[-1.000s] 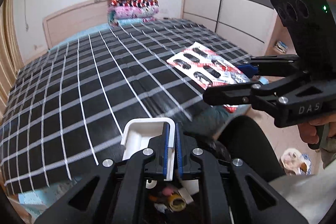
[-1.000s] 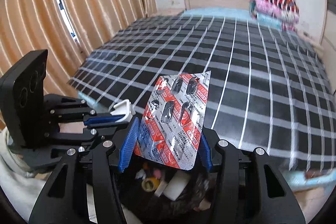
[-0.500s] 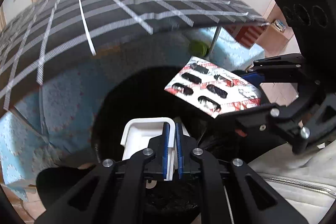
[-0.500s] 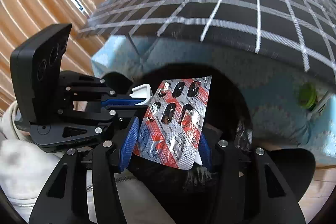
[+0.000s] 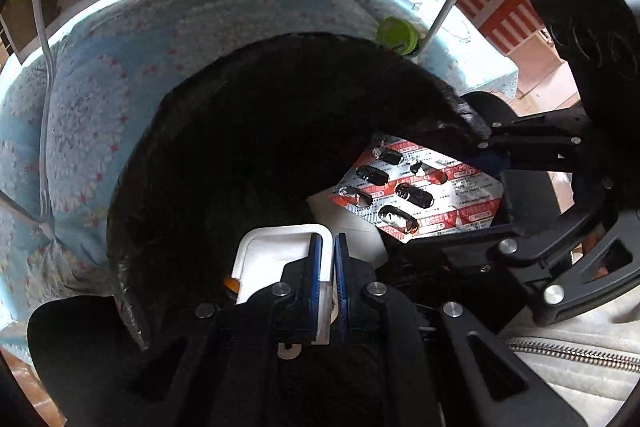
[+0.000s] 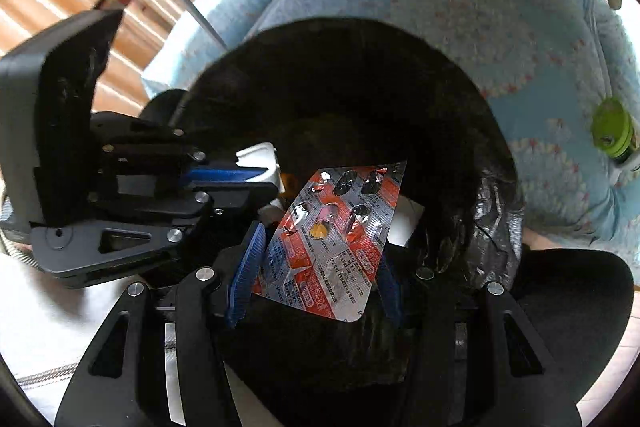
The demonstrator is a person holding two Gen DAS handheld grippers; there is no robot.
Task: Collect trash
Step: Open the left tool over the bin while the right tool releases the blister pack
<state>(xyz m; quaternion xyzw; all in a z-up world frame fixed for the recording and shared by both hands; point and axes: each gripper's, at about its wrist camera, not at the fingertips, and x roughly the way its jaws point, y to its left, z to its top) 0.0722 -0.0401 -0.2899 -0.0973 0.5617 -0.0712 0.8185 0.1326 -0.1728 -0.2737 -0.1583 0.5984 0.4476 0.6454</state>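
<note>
The right gripper [image 6: 316, 267] is clamping a red-and-silver blister pack [image 6: 334, 239] by its side edges, long axis running away from the jaws over the black-lined bin [image 6: 400, 99], its print too small to read. The left gripper [image 5: 328, 267] is pinching a white plastic piece [image 5: 276, 251] nearly shut, beside it.

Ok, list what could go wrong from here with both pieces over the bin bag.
1. The blister pack is wedged by its edges between the right tongs; on release it may stick to a pad or glide off past the black bin bag rim.
2. The white plastic piece in the left tongs hangs close beside the right tongs, so the two could knock together.
</note>
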